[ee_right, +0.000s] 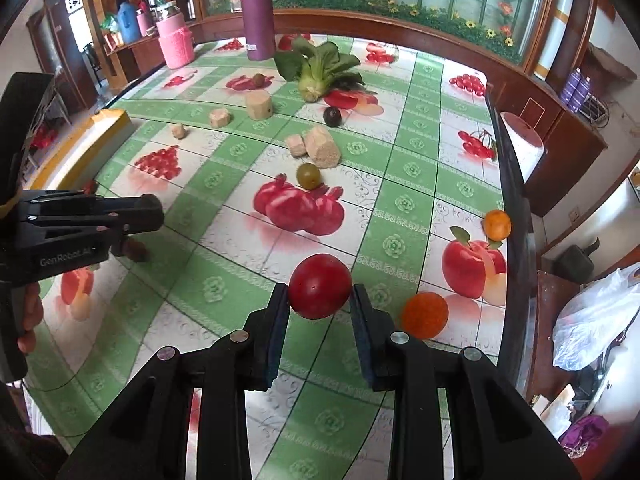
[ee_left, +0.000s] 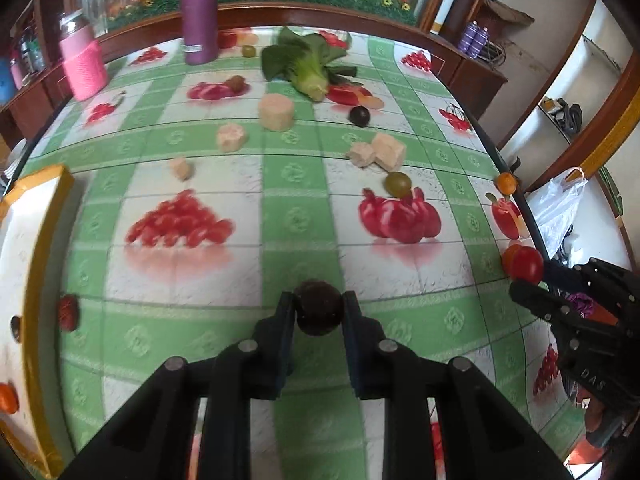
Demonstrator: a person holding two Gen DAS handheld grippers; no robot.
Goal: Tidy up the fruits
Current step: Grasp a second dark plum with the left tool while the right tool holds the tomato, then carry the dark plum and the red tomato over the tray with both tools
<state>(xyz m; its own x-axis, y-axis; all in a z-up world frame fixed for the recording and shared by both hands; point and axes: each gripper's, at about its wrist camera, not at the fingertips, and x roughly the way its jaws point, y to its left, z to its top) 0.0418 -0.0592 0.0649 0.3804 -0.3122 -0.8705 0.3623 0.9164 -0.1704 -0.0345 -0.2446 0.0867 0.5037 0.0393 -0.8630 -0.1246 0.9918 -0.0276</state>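
With both fingers clamped, left gripper [ee_left: 319, 312] on the dark fruit [ee_left: 319, 307] and right gripper [ee_right: 320, 300] on the red fruit [ee_right: 319, 286], the yellow-rimmed tray [ee_left: 42, 216] lies left, nearer the left hand.

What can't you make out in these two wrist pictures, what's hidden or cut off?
- Tray, left wrist view: cut off by the left edge, its contents blurred.
- Dark fruit in the left gripper: kind unclear; the right wrist view hides most of it behind that gripper's body.
- Red fruit in the right gripper: its underside is out of sight, so table contact is unclear.
- Bottles on the far shelf: too small.
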